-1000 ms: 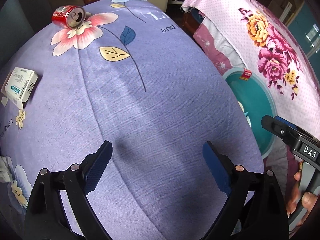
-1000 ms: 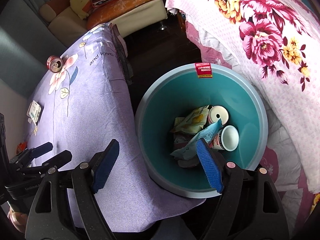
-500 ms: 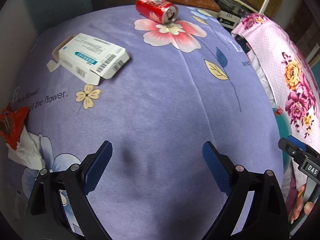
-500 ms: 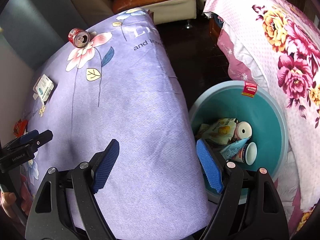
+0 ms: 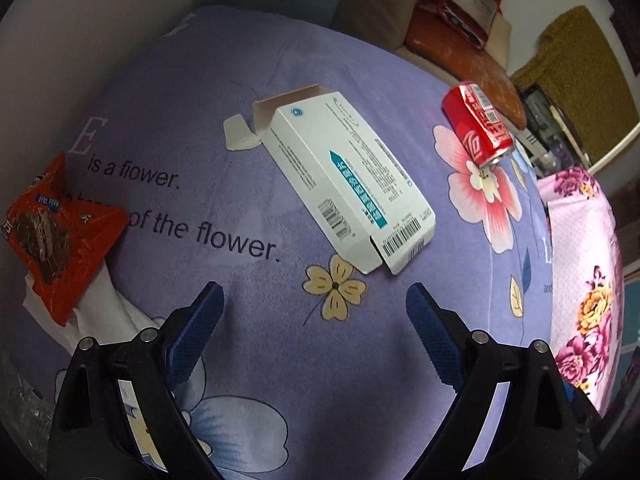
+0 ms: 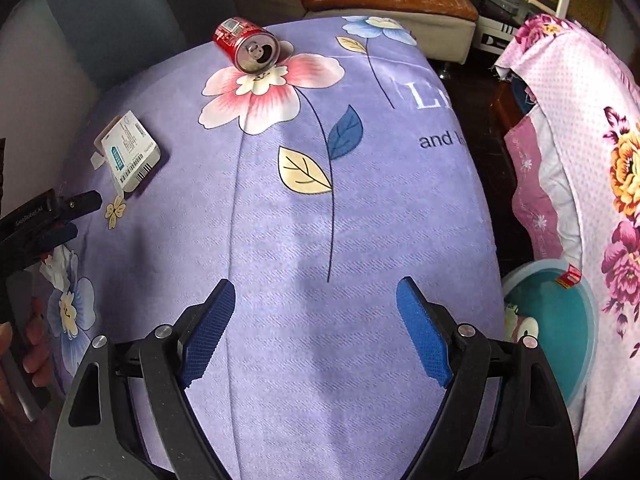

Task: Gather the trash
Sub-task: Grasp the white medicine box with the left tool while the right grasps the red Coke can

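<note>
Left wrist view first: the left gripper [image 5: 314, 320] hovers over the purple flowered tablecloth [image 5: 280, 360] with its blue-padded jaws spread wide and nothing between them. Just beyond the fingertips lies a white medicine box [image 5: 344, 188], flat on the cloth with its far end flap open. Farther off to the right a red soda can [image 5: 478, 126] lies on its side, touching a printed pink flower. At the left edge an orange-red snack wrapper [image 5: 60, 232] rests on crumpled white tissue [image 5: 108, 316]. A sofa cushion [image 5: 464, 52] shows behind the table.

Right wrist view: the right gripper [image 6: 316, 332] also hangs above the tablecloth [image 6: 320, 220], its jaws wide apart and empty. The soda can [image 6: 248, 46] sits at the far end, its opened top facing the camera. The medicine box [image 6: 128, 156] lies near the left edge, and just beside it the left gripper [image 6: 72, 216] reaches in. Down at the right, beside the table, stands a teal bin [image 6: 576, 320] with some trash inside, next to a pink floral cover [image 6: 592, 140].
</note>
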### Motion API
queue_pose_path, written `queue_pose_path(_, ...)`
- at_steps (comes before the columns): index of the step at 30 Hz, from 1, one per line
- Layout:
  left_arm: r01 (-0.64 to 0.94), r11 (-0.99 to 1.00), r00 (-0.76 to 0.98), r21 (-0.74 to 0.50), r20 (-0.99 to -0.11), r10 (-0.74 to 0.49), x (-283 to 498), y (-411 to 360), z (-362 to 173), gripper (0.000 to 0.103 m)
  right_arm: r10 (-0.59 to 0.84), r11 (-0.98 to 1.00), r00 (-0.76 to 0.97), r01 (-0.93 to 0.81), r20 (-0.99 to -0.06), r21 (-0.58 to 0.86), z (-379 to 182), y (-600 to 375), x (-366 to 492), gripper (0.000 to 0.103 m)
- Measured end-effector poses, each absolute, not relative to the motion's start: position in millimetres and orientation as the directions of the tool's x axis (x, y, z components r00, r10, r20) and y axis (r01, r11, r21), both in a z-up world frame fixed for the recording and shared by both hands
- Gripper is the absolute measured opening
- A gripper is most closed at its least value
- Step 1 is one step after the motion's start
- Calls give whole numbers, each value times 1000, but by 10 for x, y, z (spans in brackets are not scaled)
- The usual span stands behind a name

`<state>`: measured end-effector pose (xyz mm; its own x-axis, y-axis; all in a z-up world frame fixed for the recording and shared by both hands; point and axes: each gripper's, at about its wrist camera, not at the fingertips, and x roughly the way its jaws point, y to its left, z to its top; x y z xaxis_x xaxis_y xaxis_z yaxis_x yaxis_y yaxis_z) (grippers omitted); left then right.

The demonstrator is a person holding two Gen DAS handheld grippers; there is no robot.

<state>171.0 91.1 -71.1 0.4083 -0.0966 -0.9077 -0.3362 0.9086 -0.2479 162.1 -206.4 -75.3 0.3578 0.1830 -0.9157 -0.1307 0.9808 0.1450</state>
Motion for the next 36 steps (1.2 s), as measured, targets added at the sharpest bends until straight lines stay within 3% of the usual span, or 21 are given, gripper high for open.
queue_pose_path(5,-361,890,409,-280,-905,-118,1985,927,-733,93,186,977,362,-166,-914,134,-724,-1893,2026,79)
queue_pose_path(19,-393,892,380,-224,-923,-65,2498,843,-867,94,232,940,345,-320,-910,118,-441,-1320,3412,79)
queue_pose_path(27,-345,922,379,-174,-925,-33,2715,852,-886,94,205,929,299,-360,-932,89,-595,-1020,3971,79)
queue_pose_path(36,-300,949,410,-100,-912,33,2953,1033,-884,84,172,923,268,-380,-948,60,-838,-850,4236,76)
